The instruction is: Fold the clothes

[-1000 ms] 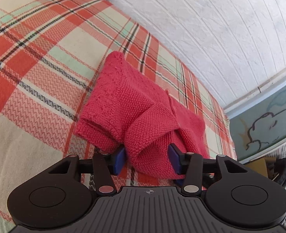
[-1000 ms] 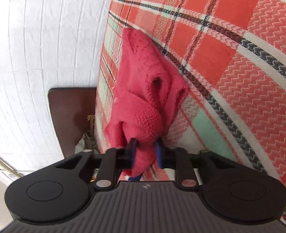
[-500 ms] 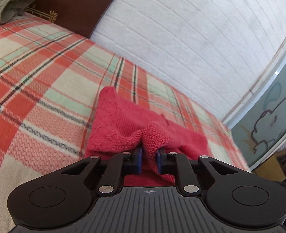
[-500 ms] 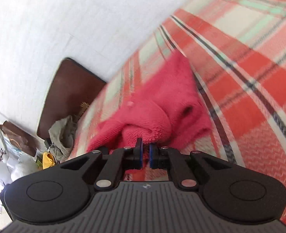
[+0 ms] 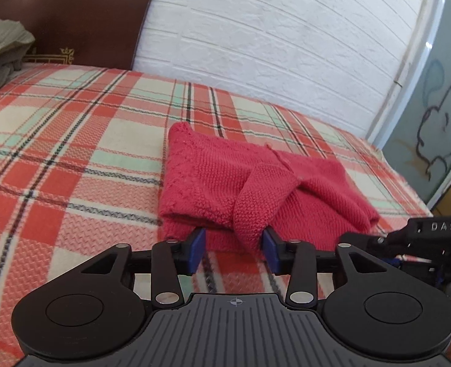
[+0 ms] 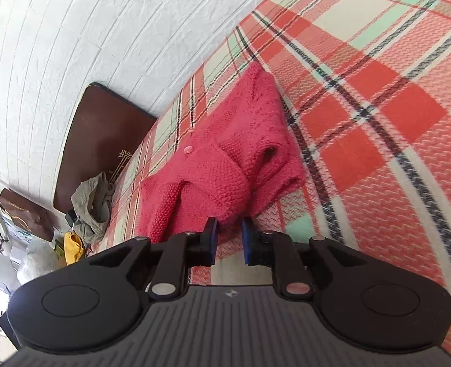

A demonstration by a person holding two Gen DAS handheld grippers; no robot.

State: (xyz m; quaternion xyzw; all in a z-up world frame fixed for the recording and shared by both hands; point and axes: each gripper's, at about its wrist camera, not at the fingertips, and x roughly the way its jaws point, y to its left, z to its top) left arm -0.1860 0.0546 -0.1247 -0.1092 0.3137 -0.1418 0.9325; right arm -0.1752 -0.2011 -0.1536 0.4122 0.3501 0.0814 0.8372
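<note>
A bed under a checked blanket [image 5: 72, 159] stands against a white brick-pattern wall [image 5: 271, 46], and on the blanket lies the pink knitted sweater [image 5: 213, 180], folded into a compact, roughly rectangular bundle. One sleeve [image 5: 256, 211] is draped across the top of it and runs down to the near edge.

The left gripper [image 5: 233, 249] sits right at that edge. Its jaws are opening, and the sleeve end hangs between them, brushing the right pad but not pinched. The right gripper [image 6: 229, 240] is at the other near corner of the sweater, jaws also opening, with only blanket showing between the pads — nothing is held.

Beyond the sweater, toward the dark brown headboard [image 5: 81, 21], a crumpled grey-green garment [image 5: 2, 52] waits on the bed.

Judging by this, the sweater's fold looks all but finished and is being let go — what seems left is tidying the loose sleeve, then the grey-green garment.
</note>
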